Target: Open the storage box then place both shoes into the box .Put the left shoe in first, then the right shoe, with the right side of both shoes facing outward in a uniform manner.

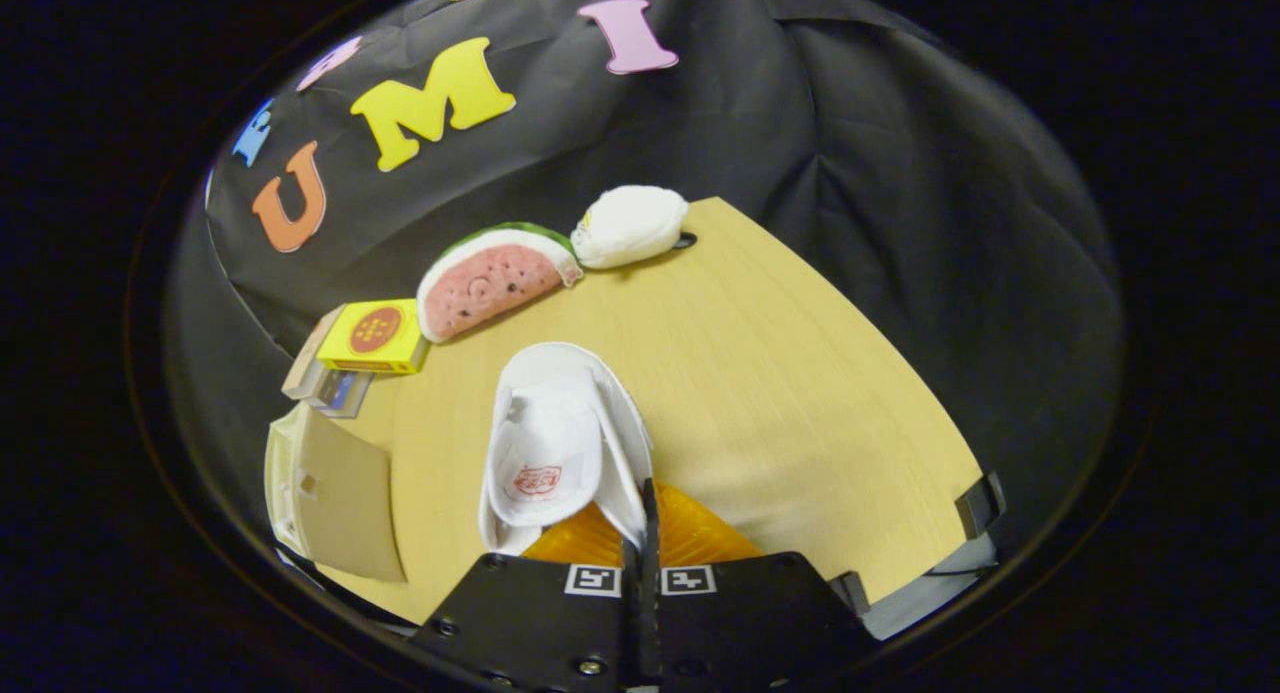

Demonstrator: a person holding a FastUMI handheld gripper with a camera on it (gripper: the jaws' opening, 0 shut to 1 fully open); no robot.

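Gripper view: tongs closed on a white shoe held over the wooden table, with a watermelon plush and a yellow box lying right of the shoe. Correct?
One error: in the gripper view the watermelon plush and yellow box lie beyond and left of the shoe, not right. The tongs are closed on the shoe above the table.

Light: even overhead glow, surface (800, 373) bright, booth cloth dim | Shadows: soft, short | Distortion: strong fisheye bowing toward 3 and 9 o'clock | Focus: centre sharp, rim slightly soft, no glare

Camera rides the tool (645, 533), looking forward and down, close over the table (800, 373).
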